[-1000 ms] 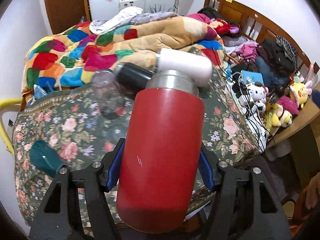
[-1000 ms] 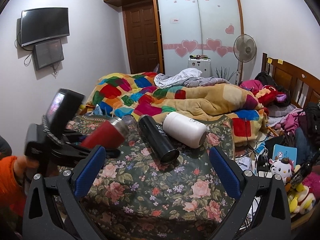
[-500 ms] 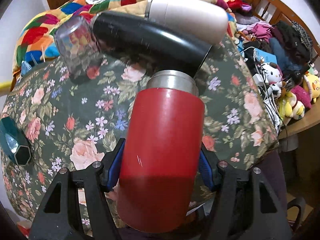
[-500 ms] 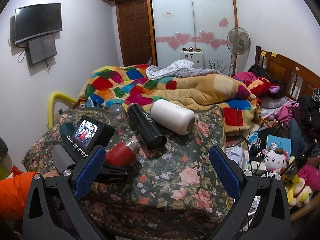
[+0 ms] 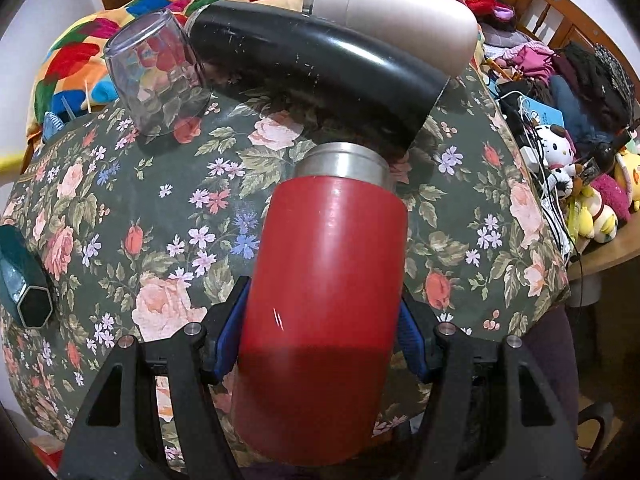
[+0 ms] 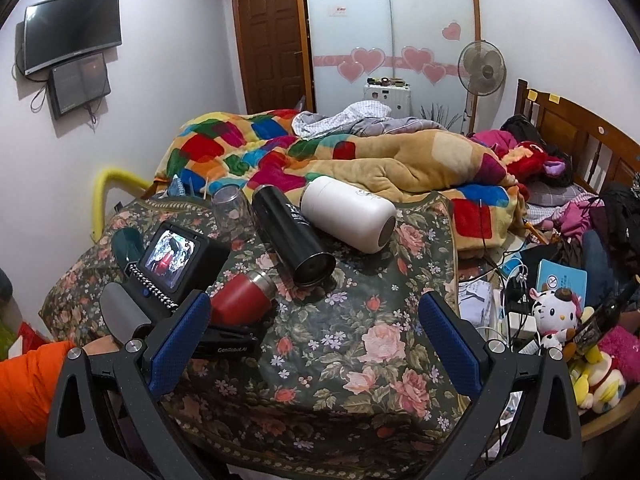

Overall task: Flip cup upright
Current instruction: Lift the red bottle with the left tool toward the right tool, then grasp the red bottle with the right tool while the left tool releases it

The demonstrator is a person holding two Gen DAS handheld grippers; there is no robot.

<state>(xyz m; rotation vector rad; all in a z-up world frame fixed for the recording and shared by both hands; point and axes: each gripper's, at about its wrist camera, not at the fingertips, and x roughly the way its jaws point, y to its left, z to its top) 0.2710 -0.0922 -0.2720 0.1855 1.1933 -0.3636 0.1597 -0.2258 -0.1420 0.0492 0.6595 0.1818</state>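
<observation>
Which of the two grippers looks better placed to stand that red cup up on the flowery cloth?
The left gripper: it is already shut on the red metal cup, whose steel rim points toward the black flask. The right gripper hangs open and holds nothing.

Low in the frame, the left gripper (image 5: 320, 332) clamps a red cup (image 5: 324, 280) between its blue pads (image 5: 230, 332), the cup's steel rim pointing away toward centre frame. Just beyond the rim a black flask (image 5: 316, 60) lies on its side across the floral cloth (image 5: 140, 208), with a white flask (image 5: 392, 12) behind it at upper right. A clear glass (image 5: 154, 76) stands mouth-down at upper left. A dark green object (image 5: 24, 288) sits at the left edge.
</observation>
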